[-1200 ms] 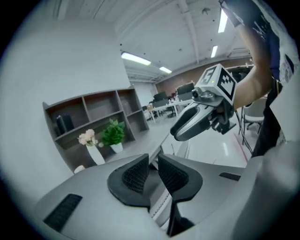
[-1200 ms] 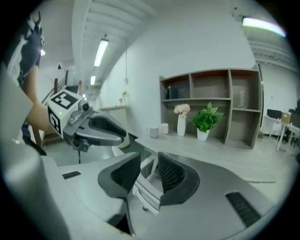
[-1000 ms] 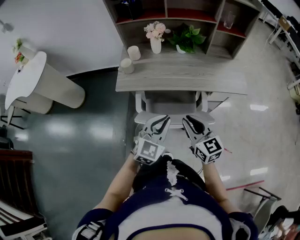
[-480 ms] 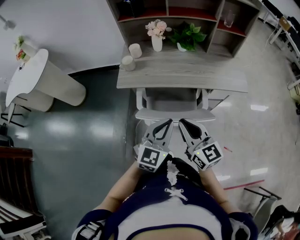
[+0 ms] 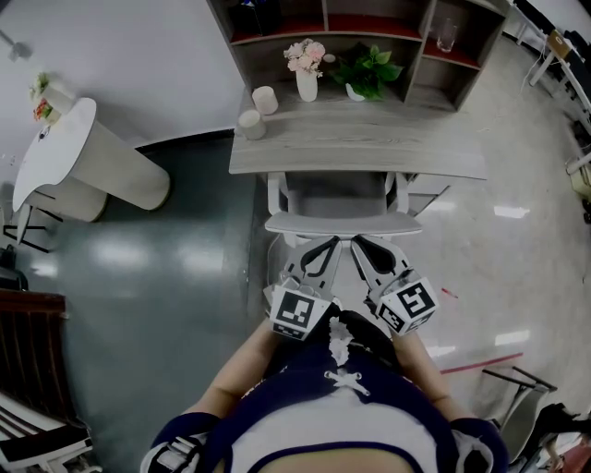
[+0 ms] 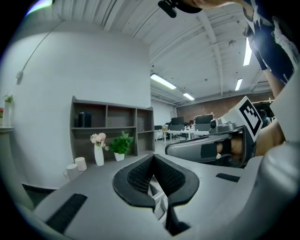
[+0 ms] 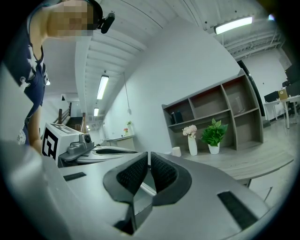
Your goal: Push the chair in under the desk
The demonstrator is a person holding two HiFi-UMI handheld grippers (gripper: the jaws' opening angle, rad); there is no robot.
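Note:
The white chair [image 5: 342, 224] stands tucked under the grey wooden desk [image 5: 360, 152], its seat mostly beneath the top and only its back rail showing in the head view. My left gripper [image 5: 325, 246] and right gripper [image 5: 358, 245] sit side by side just behind that rail, tips at or barely short of it. Both are shut with nothing between the pads. In the left gripper view my left gripper [image 6: 152, 161] has its pads pressed together. In the right gripper view my right gripper [image 7: 148, 159] shows only a thin slit.
On the desk stand a flower vase [image 5: 307, 85], a potted plant [image 5: 367, 74] and two pale cups [image 5: 249, 123], backed by a shelf unit [image 5: 369, 28]. A round white table [image 5: 55, 152] is at the left. Dark chairs [image 5: 28, 369] are at the lower left.
Both grippers have drawn back a little from the chair's back rail toward the person, and their jaws have closed. The chair stays under the desk.

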